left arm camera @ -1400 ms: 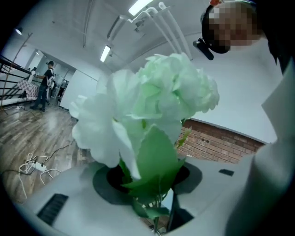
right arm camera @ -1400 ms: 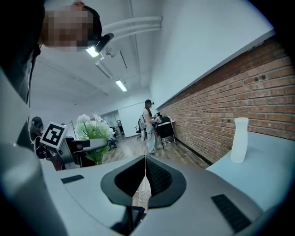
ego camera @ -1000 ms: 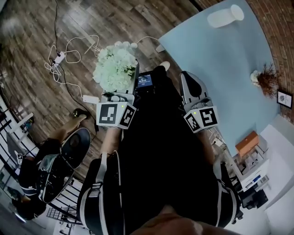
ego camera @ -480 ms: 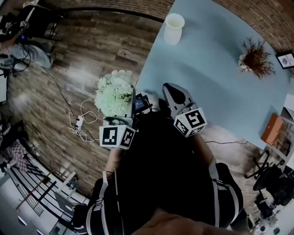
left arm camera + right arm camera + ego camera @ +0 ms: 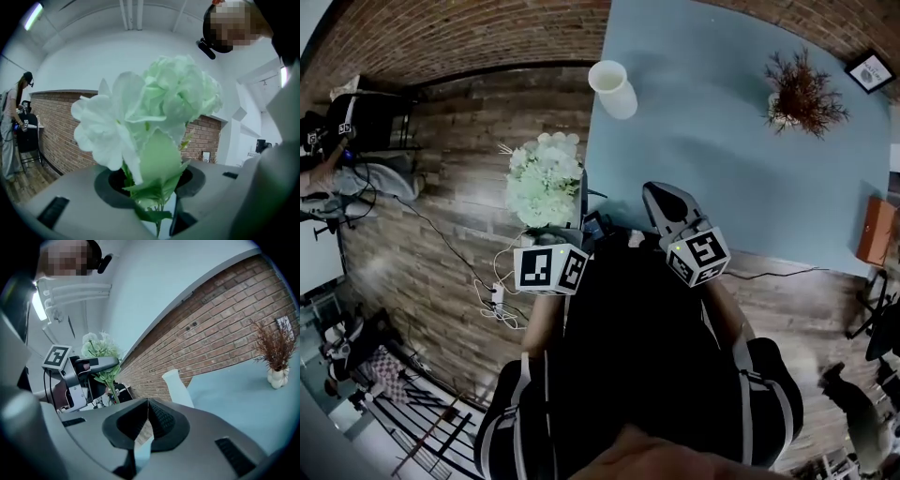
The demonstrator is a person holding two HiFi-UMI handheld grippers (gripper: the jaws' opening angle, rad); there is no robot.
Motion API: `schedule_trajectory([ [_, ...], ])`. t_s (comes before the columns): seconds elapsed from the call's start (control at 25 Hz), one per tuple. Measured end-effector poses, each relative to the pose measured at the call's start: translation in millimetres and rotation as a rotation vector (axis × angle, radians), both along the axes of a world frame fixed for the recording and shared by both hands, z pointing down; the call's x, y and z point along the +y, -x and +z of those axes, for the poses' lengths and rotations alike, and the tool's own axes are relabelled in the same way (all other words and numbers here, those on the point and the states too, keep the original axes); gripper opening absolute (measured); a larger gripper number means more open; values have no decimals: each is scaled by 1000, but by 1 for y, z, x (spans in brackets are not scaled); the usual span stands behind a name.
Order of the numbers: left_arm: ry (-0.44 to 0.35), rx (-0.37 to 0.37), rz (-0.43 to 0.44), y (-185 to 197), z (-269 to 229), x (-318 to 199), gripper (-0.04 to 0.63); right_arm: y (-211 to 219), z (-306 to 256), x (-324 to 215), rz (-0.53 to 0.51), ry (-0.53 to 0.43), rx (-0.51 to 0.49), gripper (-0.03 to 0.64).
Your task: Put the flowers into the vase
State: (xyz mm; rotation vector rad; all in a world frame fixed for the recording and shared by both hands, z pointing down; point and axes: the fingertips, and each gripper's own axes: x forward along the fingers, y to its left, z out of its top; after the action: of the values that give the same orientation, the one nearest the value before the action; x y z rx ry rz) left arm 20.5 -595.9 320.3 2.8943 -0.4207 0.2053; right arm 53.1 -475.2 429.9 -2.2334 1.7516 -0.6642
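The left gripper (image 5: pixel 569 228) was clamped on the green stems of the flowers (image 5: pixel 545 183), a pale white-green bunch whose blooms filled most of the left gripper view (image 5: pixel 154 108). In the head view the bunch hung over the wooden floor (image 5: pixel 459 234), just off the left edge of the blue table (image 5: pixel 712 178). The right gripper (image 5: pixel 660 195) had its jaws pressed together with nothing between them (image 5: pixel 147 414), its tip just over the table's near edge.

The white vase (image 5: pixel 612 89) stood upright near the table's left edge, well apart from both grippers; that edge lay between the bunch and the vase. From the right gripper view the vase (image 5: pixel 178 387) rose just past the closed jaws, with a brick wall (image 5: pixel 211 338) behind it.

Further right on the table stood a dried plant (image 5: pixel 803 92) in a small pot, and a framed picture (image 5: pixel 870 70) at the far corner. A brown thing (image 5: pixel 878 230), possibly a box, sat at the right edge. White cables (image 5: pixel 492 295) trailed on the floor beside the person's legs, and another person (image 5: pixel 323 173) was at the far left.
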Motion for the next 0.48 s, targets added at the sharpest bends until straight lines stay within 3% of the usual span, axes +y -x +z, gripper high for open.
schedule_trajectory([
  [0.32,-17,5,129,-24,4,-23,221,-4,1,-15,124,46,28,18],
  [0.48,-41,7,217,-27,10,-43,221,2,-4,-28,233,63,39,18],
])
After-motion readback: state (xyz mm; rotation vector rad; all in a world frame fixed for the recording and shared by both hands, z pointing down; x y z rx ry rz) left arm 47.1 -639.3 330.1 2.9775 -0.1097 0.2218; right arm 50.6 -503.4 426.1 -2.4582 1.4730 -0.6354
